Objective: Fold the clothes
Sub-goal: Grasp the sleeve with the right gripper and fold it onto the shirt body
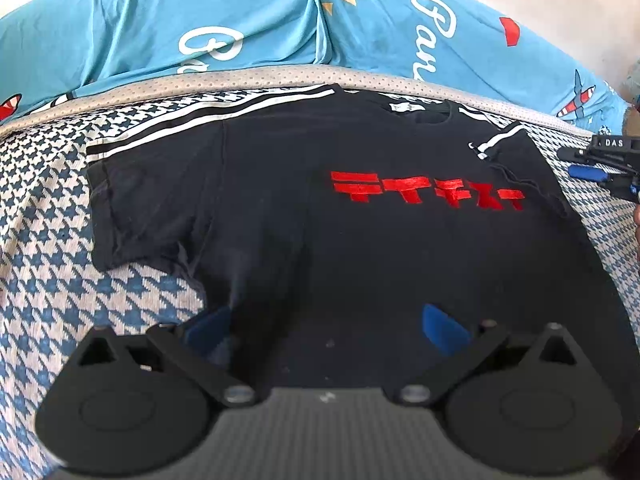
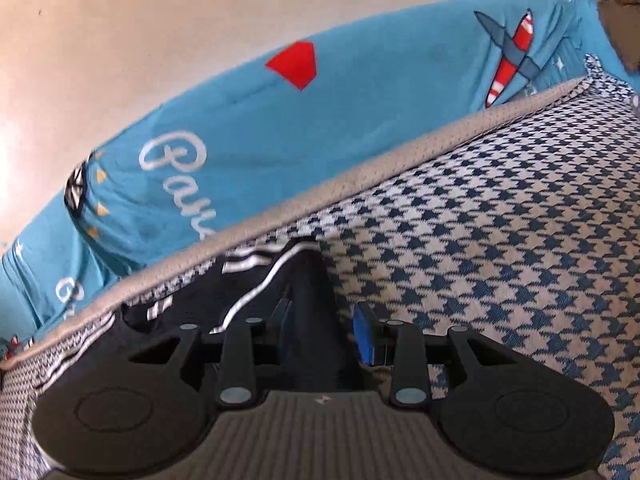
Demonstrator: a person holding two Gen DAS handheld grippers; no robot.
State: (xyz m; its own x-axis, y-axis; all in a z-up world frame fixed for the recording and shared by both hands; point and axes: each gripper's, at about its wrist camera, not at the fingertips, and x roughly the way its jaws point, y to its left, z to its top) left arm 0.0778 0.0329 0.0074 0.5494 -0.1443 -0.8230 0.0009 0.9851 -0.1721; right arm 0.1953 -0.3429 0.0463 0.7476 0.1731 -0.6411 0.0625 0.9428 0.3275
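T-shirt (image 1: 320,216), black, limp and light, lies flat on the houndstooth bed (image 1: 60,280). Left tongs (image 1: 326,324) gape over its hem; right tongs (image 2: 320,328) pinch the 2 o'clock sleeve (image 2: 308,280). Grip seams.

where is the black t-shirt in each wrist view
Left wrist: the black t-shirt fills the centre, laid out on the houndstooth cover.
Right wrist: only its striped sleeve shows, low and left of centre, between the right gripper jaws.
Shared landmark: the blue printed fabric along the far edge.
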